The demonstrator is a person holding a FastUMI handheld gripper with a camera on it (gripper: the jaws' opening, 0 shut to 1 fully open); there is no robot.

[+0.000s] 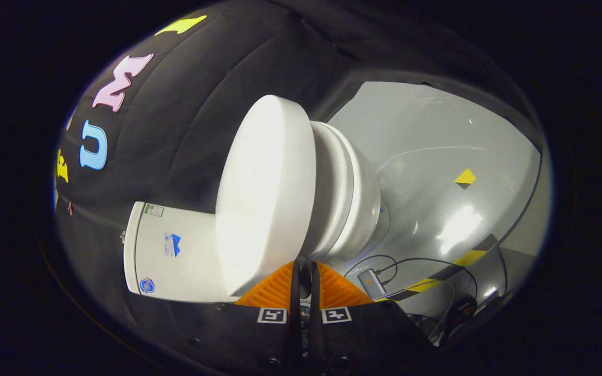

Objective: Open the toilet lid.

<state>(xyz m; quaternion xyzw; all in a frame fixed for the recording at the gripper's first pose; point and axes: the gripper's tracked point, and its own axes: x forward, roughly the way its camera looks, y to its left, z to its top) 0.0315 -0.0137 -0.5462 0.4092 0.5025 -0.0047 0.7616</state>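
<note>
Lid (264,193) first: the view is rolled on its side, and the broad white lid lies closed over the seat (335,193), with the bowl (366,203) stacked beyond it and the tank (170,256) behind it, against the black cloth wall. The gripper (303,271) has its two fingers drawn almost together, only a thin slit between them, and nothing is held in that slit. Their tips sit right at the lid's front rim, about where the lid meets the seat; whether they touch the rim or are just shy of it cannot be told from here. So the lift looks not yet begun, and this is the tricky bit. With the fingers this narrow, the likely plan is to hook under the rim and push up; if the tips ride on the smooth, rounded edge instead of getting beneath it, they could skid off and the lid would stay shut. Catch the seat along with the lid and both would come up together. Let go too soon on the way up and the lid could drop back with a bang. On the grey floor (437,156) beside the bowl lie a small box (371,282) and loose cables (416,266), near enough to snag a low swing.
</note>
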